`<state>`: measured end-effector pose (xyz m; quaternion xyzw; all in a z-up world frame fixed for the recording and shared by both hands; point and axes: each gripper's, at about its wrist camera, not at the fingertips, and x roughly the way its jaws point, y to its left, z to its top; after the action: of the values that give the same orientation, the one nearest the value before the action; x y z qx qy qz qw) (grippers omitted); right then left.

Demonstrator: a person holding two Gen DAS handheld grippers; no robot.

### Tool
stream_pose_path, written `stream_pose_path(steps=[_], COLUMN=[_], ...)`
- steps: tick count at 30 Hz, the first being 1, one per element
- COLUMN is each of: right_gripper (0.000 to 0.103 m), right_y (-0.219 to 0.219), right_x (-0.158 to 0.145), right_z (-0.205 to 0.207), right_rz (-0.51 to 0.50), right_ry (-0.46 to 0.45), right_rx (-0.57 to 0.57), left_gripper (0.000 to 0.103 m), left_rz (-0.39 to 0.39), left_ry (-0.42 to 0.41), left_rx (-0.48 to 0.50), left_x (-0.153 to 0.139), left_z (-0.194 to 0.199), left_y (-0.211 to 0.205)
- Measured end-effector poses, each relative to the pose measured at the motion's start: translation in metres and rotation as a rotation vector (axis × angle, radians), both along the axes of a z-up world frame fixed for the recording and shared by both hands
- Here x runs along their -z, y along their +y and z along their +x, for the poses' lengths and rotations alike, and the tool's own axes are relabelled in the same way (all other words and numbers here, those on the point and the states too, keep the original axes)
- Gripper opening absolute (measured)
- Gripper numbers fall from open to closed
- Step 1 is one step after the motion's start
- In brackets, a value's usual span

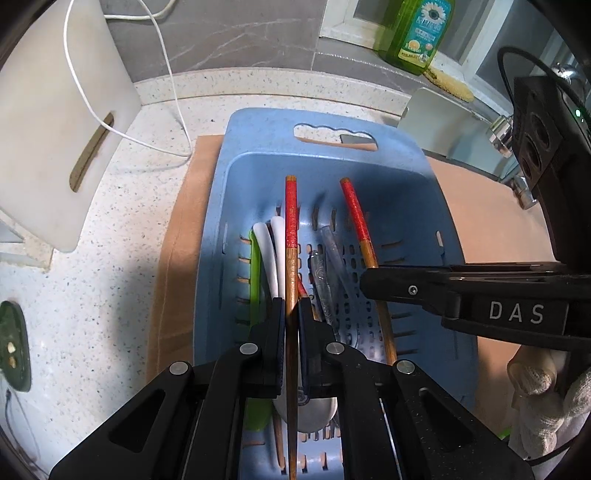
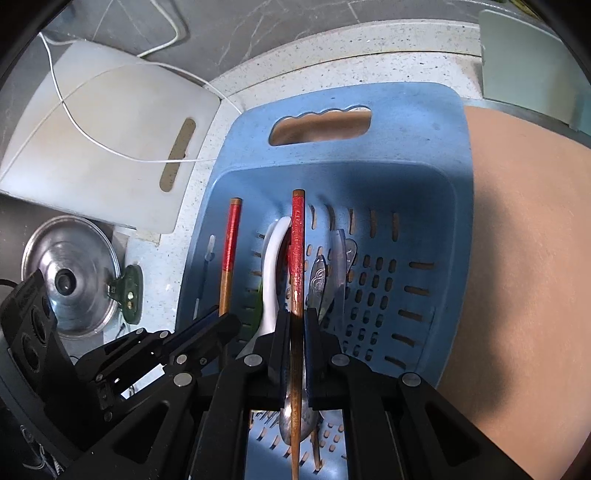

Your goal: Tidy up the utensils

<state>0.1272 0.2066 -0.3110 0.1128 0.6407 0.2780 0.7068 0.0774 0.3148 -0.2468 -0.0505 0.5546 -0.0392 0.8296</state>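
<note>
1 speckled white countertop (image 1: 110,295) under grey marbled wall tiles (image 1: 221,33)

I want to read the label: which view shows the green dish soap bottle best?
The left wrist view: the green dish soap bottle stands on the ledge behind the blue basket, label facing the camera. The right wrist view misses it.

Left claw (image 1: 291,314): matte black plastic with angular arms, triangular cutouts and round silver pivot pins, its inner pads dark blue. Right claw (image 2: 296,325): the same black build with silver pins and blue pads; its side carries white letters "DAS", a small screw and a black cable. A white knitted glove (image 1: 546,391) covers the hand behind it.
</note>
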Motion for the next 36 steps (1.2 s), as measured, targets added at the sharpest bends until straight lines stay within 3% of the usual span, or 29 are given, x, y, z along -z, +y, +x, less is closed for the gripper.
stream_pose_path(steps=[17,19,24,29,32,34,36], right_gripper=[0.007,0.007,0.008,0.021,0.023,0.026,0.031], right_y=[0.009,0.009,0.007,0.002,-0.002,-0.005,-0.011], right_x=[0.005,0.005,0.002,-0.007,-0.014,-0.02,-0.027], right_z=[0.004,0.004,0.003,0.002,0.001,-0.001,-0.003], right_rz=[-0.038,-0.039,-0.042,-0.042,-0.04,-0.038,-0.038], right_ry=[0.006,0.007,-0.015,-0.053,-0.078,-0.095,-0.127], right_rx=[-0.024,-0.027,-0.047,-0.069,-0.095,-0.107,-0.119], left_gripper=[0.006,0.013,0.014,0.014,0.014,0.02,0.032], left_rz=[0.024,0.029,0.032,0.05,0.053,0.062,0.073], left_ry=[0.027,0.026,0.016,0.01,0.0,-0.012,-0.027], left_rx=[-0.014,-0.016,-0.031,-0.039,-0.05,-0.056,-0.065], left_x=[0.01,0.01,0.006,0.001,-0.003,-0.007,-0.013], left_z=[0.005,0.006,0.003,-0.001,-0.005,-0.008,-0.012], left_y=[-0.004,-0.004,-0.001,-0.001,-0.001,-0.003,-0.005])
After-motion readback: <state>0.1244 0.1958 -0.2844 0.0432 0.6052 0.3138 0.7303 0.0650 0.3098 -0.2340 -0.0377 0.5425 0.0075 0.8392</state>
